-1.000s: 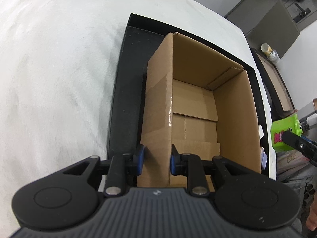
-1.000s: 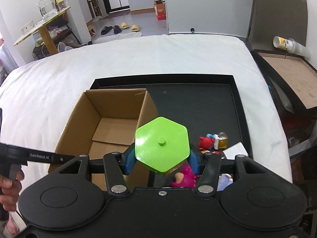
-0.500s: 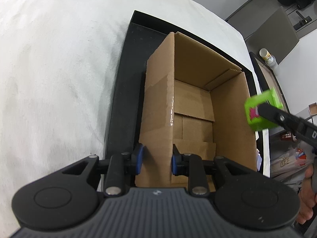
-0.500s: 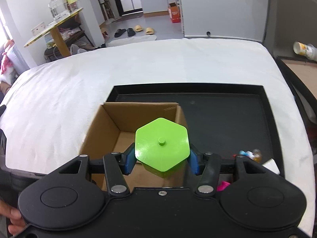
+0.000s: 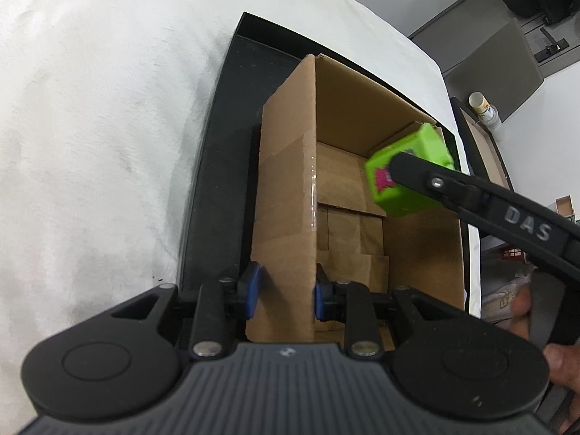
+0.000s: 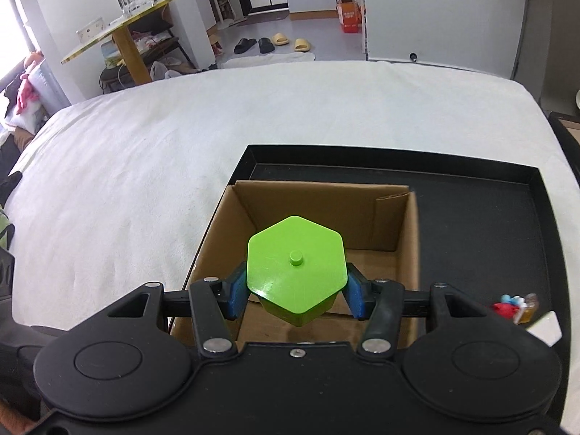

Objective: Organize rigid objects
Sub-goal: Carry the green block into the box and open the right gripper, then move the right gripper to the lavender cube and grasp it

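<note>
Right tool clamped on green hexagonal container; has swung in from 3 o'clock over the last second, now above open cardboard box. Left tool clamped on box near wall, steadying it on black tray. Judged: release into box next; small toys at 3 o'clock remain.

**Bright green against brown and black**

The hexagonal container is lime green, with a pink mark on its side in the left wrist view. The cardboard box is plain brown. The tray is black, the bed cover white. Both tongs are black with blue pads.
</note>
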{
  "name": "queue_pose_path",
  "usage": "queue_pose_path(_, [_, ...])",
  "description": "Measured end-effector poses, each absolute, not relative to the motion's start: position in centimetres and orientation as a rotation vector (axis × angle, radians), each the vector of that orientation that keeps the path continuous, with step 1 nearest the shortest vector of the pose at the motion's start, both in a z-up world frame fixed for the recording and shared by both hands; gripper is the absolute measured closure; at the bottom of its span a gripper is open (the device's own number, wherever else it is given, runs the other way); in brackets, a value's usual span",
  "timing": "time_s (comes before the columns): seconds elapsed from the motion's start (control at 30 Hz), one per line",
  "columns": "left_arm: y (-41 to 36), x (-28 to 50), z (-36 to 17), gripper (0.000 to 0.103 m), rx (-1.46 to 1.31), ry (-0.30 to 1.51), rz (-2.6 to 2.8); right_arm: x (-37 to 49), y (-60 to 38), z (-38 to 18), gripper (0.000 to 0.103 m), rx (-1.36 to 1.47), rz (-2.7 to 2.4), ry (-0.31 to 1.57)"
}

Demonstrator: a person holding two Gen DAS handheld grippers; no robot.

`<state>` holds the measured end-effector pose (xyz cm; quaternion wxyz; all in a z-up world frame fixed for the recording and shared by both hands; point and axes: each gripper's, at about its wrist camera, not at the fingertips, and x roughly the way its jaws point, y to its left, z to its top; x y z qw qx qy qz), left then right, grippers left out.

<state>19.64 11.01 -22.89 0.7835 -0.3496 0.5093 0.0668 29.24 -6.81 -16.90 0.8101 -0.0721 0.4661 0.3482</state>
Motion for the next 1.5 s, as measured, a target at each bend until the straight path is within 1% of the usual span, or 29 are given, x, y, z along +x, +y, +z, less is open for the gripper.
queue_pose_path(0.17, [11.2, 19.6, -23.0, 0.076, -0.773, 1.095, 0.135, 29.3, -5.9, -17.0, 0.051, -0.161, 0.746, 1.005])
queue_pose_path(0.23, [11.2, 19.6, -23.0, 0.076, -0.775, 1.095, 0.132, 29.3, -5.7, -16.5, 0.049, -0.153, 0.752, 0.98])
queue_pose_path(0.3, [11.4, 19.6, -23.1, 0.076, -0.777, 1.096, 0.13, 29.0, -5.9, -15.7, 0.035, -0.156, 0.756, 0.947])
queue_pose_path(0.4, [11.3, 19.7, -23.1, 0.074, -0.787, 1.095, 0.131, 28.8, -6.5, -15.0, 0.031, -0.161, 0.752, 0.928])
queue_pose_path(0.63, [11.1, 19.9, -23.1, 0.073, -0.802, 1.091, 0.124, 28.5, -8.3, -14.3, 0.024, -0.162, 0.714, 0.941])
queue_pose_path(0.9, [10.9, 19.8, -23.0, 0.073, -0.799, 1.084, 0.136, 27.2, -10.8, -14.0, 0.023, -0.178, 0.67, 0.942])
queue_pose_path(0.93, [10.8, 19.9, -23.0, 0.073, -0.798, 1.084, 0.137, 27.2, -11.0, -13.9, 0.022, -0.174, 0.659, 0.944])
queue_pose_path(1.0, [10.8, 19.8, -22.9, 0.073, -0.796, 1.082, 0.133, 27.3, -12.1, -13.8, 0.015, -0.158, 0.636, 0.947])
queue_pose_path(1.2, [11.0, 19.9, -22.8, 0.073, -0.802, 1.087, 0.138, 27.8, -14.6, -13.3, 0.006, -0.15, 0.575, 0.939])
queue_pose_path(1.33, [10.9, 19.8, -22.8, 0.073, -0.804, 1.085, 0.141, 28.3, -16.1, -13.4, 0.004, -0.15, 0.538, 0.937])
queue_pose_path(1.5, [11.1, 19.7, -22.8, 0.073, -0.816, 1.079, 0.14, 29.1, -18.0, -14.0, 0.004, -0.126, 0.498, 0.961])
